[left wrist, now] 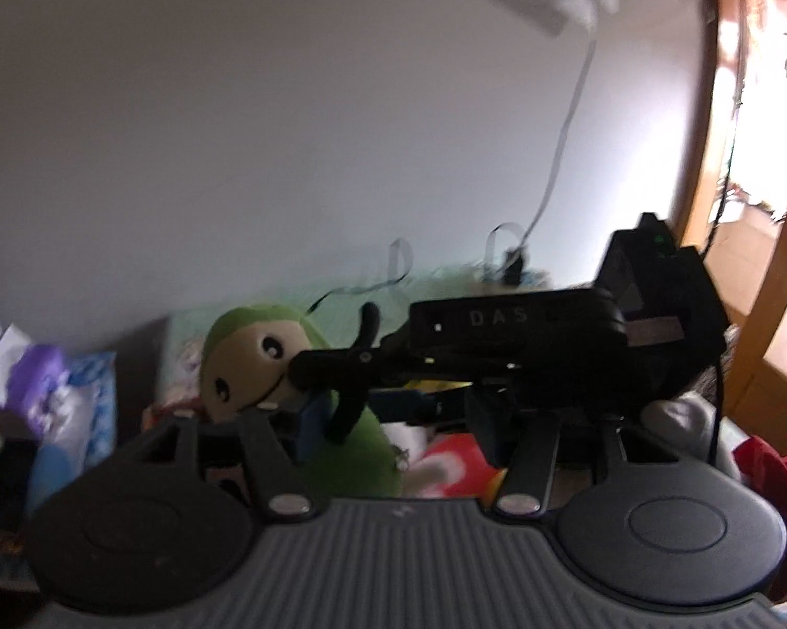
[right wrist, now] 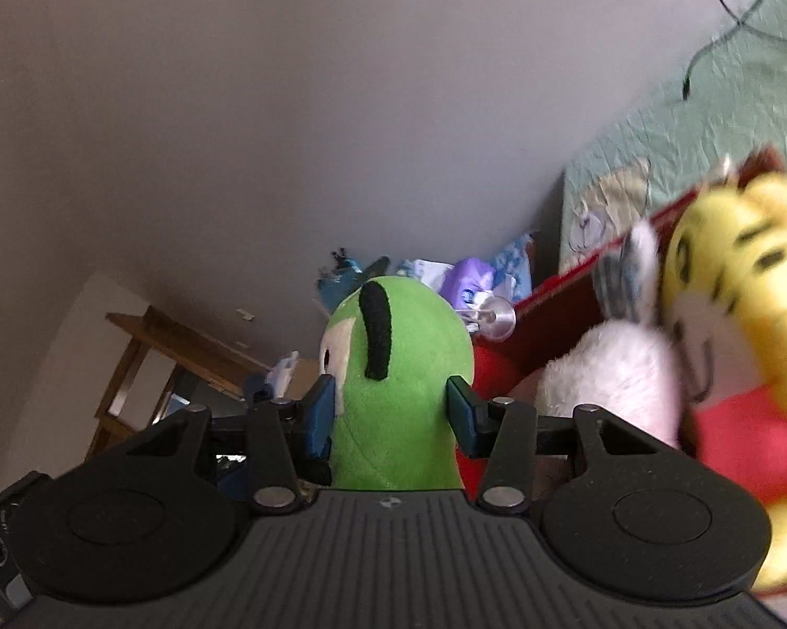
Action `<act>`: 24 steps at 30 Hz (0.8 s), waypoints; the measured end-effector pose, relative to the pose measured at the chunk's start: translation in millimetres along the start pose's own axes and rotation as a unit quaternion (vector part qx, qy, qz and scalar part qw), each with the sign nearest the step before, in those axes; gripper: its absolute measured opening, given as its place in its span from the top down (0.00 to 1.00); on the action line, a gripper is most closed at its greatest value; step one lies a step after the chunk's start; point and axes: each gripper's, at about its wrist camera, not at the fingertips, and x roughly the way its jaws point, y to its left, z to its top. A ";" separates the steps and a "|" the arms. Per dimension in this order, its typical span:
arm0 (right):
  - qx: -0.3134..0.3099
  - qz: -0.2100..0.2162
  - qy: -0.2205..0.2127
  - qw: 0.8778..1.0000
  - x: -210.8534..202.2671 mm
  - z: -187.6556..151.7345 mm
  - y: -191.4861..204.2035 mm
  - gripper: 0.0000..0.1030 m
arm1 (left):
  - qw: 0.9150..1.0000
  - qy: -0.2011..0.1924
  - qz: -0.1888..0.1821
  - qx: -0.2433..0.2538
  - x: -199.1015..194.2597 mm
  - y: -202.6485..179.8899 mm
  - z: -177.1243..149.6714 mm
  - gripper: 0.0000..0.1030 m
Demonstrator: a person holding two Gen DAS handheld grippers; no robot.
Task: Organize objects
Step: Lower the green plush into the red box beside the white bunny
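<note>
The right hand-held gripper (right wrist: 391, 409) clamps a green plush toy (right wrist: 404, 367) between its blue fingertips (right wrist: 320, 414), pressing in on both sides of the toy just below its head, where a black strip of fabric runs down the back. In the left wrist view the same toy (left wrist: 247, 361) shows its tan face and two black eyes, with the right device's black body crossing just in front of it. The left hand-held gripper (left wrist: 393, 419) has its jaws spread apart with nothing between them. Beside the green toy, a white plush (right wrist: 613, 367) and a yellow striped tiger plush (right wrist: 744, 283) in a red top lean against a red box (right wrist: 561, 309). Behind them lies a pale green bedspread (right wrist: 708, 120) with a dark cable (right wrist: 734, 15) looped across it.
</note>
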 end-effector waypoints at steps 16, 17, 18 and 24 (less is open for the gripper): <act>-0.035 -0.136 0.033 0.990 32.6 -27.3 -3.3 0.53 | 0.994 0.090 0.013 -0.064 29.3 54.7 -66.7 0.40; -0.039 -0.141 0.034 0.989 32.2 -28.6 -0.9 0.53 | 0.994 0.089 0.019 -0.060 27.3 53.9 -68.0 0.40; -0.040 -0.146 0.035 0.988 33.1 -29.4 0.6 0.53 | 0.994 0.089 0.025 -0.057 27.4 54.0 -68.7 0.40; -0.078 -0.175 0.026 0.981 43.7 -36.9 3.4 0.55 | 0.990 0.108 0.040 -0.079 48.5 67.0 -62.3 0.39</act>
